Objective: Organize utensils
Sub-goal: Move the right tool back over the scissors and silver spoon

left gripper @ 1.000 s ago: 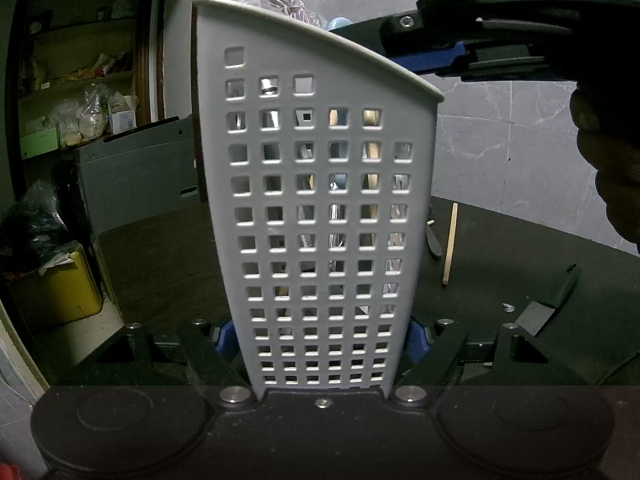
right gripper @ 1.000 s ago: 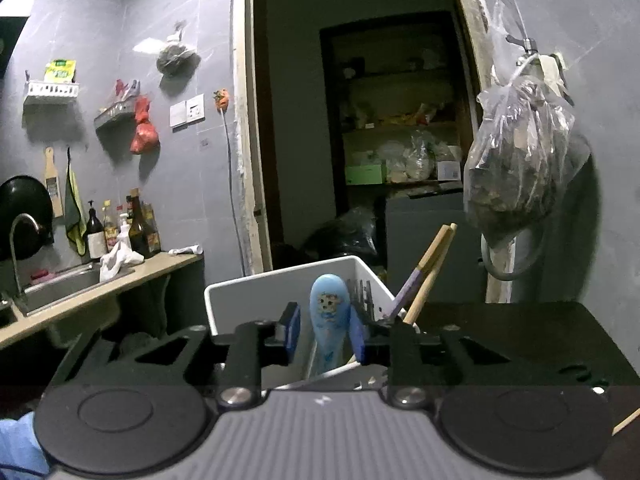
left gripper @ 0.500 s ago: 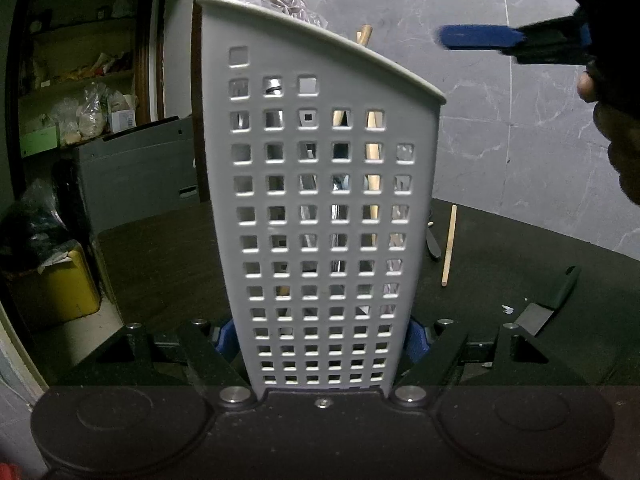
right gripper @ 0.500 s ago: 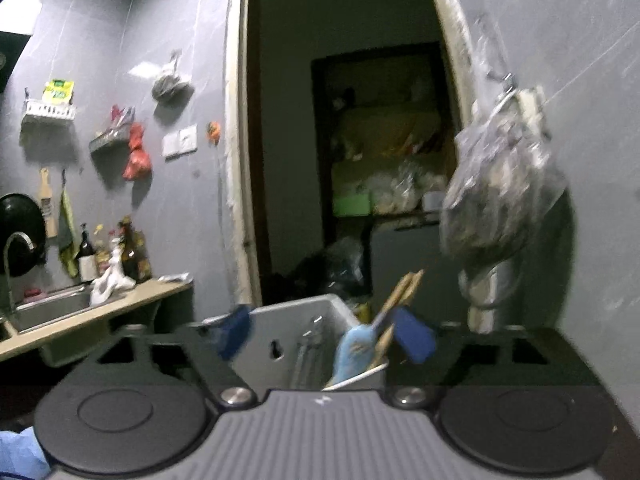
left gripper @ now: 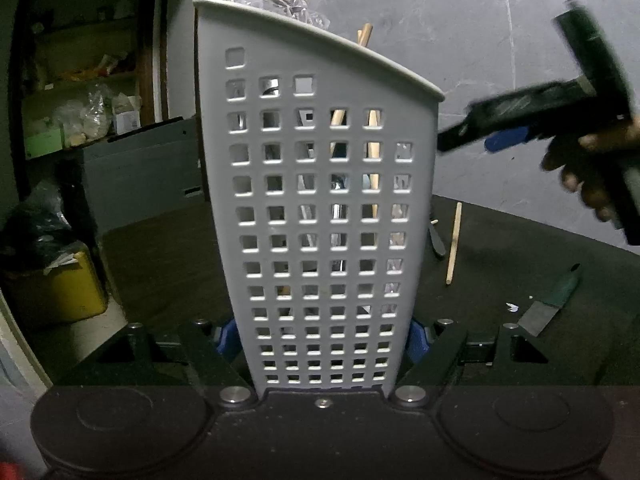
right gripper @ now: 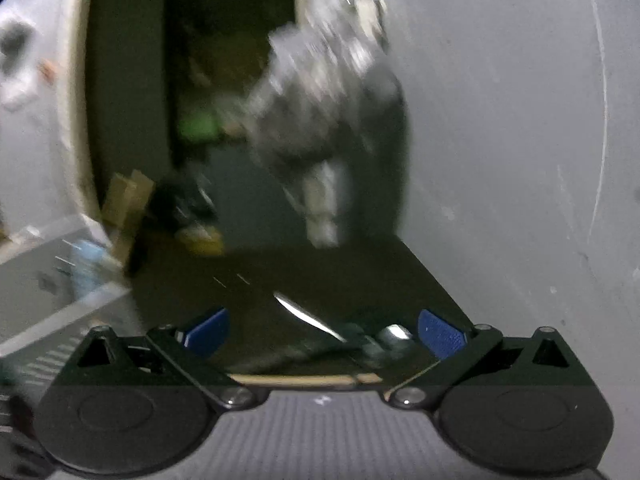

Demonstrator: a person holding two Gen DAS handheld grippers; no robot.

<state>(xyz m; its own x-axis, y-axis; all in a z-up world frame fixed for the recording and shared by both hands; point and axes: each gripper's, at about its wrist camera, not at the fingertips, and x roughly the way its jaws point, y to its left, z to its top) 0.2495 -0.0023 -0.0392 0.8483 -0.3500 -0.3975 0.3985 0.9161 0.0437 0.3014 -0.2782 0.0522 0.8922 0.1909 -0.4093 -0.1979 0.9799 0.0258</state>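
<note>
Left wrist view
Left tongs [left gripper: 324,336]: clenched on the base of the white perforated utensil holder [left gripper: 320,208], one blue pad against each side wall.
Holder: upright on the dark table [left gripper: 500,276], filling the middle of the view; its rim slopes down to the right.
Holder contents: wooden sticks [left gripper: 365,34] poke above the rim, and metal pieces glint through the square holes; which utensils they are is hard to tell.
On the table: a loose chopstick [left gripper: 454,242] lies just right of the holder; a dark-handled knife [left gripper: 550,300] lies farther right, apart from it.
Right tongs [left gripper: 506,140]: blurred, up at the right edge, carried by a hand [left gripper: 588,172], clear of the holder and above the table.
Background: a grey marbled wall, a doorway with cluttered shelves, a yellow container [left gripper: 60,284] on the floor at left.

Right wrist view
Right tongs [right gripper: 322,332]: released; the jaws have just been opening and stand wide, with nothing pressed between the blue pads.
Picture: heavily blurred.
Holder [right gripper: 52,280]: at the left edge, with a pale blue handle showing inside.
Table [right gripper: 360,268]: under the tongs lie a shiny metal utensil [right gripper: 308,314] and a wooden stick [right gripper: 304,380] close to the tong base; neither touches the pads.
Behind: a plastic bag [right gripper: 320,108] hangs by the doorway.
</note>
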